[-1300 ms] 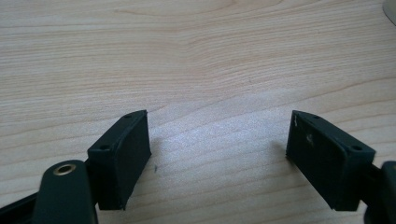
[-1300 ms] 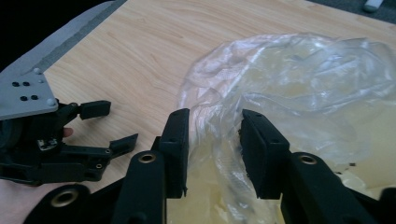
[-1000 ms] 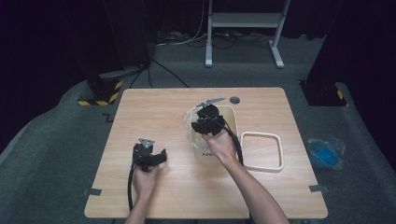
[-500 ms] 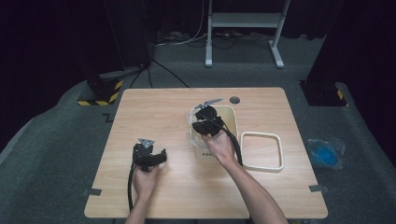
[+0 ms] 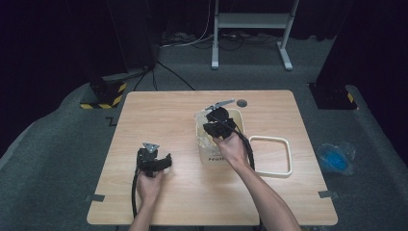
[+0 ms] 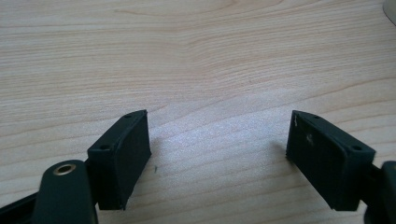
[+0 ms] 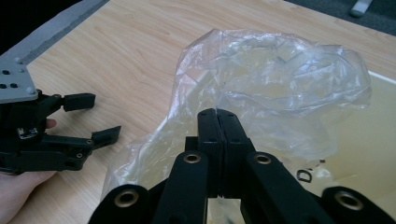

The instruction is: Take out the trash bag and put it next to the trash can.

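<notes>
A: So the right gripper (image 7: 218,122) has just been closing – its jaws now pinch the clear plastic bag (image 7: 280,84), over the cream tub (image 5: 208,154) mid-table.

B: Yep, and the left gripper (image 6: 217,154) is spread wide over bare wooden table (image 6: 196,60) – holding nothing.

right gripper (image 5: 217,126) over cream tub (image 5: 239,121), white lid (image 5: 272,155) beside, left gripper (image 5: 155,161) apart

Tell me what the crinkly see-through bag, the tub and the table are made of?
The bag looks like thin clear plastic film: glossy, wrinkled, and the wood shows through it. The right claw is pinched shut on it. The tub seems to be cloudy, cream-tinted plastic with dark print on its side. The table looks like pale wood or wood-look laminate, with matte grain lines.
</notes>
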Demonstrator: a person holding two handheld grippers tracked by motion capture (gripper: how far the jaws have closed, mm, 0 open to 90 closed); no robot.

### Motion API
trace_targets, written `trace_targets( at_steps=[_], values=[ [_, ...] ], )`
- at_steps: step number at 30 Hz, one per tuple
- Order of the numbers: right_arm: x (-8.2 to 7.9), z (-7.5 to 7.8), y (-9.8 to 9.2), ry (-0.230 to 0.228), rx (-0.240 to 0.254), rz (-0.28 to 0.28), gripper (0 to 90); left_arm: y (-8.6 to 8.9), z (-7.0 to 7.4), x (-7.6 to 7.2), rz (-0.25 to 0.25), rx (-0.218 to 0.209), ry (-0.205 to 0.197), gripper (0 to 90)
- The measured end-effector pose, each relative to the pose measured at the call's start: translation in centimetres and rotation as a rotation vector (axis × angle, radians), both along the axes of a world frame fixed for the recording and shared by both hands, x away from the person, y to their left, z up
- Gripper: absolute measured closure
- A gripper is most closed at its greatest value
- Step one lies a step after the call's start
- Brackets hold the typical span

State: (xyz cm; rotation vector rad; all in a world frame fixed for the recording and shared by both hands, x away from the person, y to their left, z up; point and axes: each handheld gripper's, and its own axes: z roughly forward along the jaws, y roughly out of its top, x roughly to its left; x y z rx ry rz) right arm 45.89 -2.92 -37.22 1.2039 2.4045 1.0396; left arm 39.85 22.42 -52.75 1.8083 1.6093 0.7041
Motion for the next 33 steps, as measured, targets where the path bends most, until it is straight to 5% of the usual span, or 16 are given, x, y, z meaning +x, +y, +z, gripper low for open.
trace_targets(
  at_steps=[19,33],
  values=[
    [0.1,1.1,-2.8,-0.042,-0.018,-0.046,89.7,0.0,0.0,0.0,-0.001,0.0,0.001,21.8],
    [-0.3,3.3,-4.0,-0.1,-0.039,-0.045,89.7,0.0,0.0,0.0,-0.002,0.002,-0.001,21.9]
  ],
)
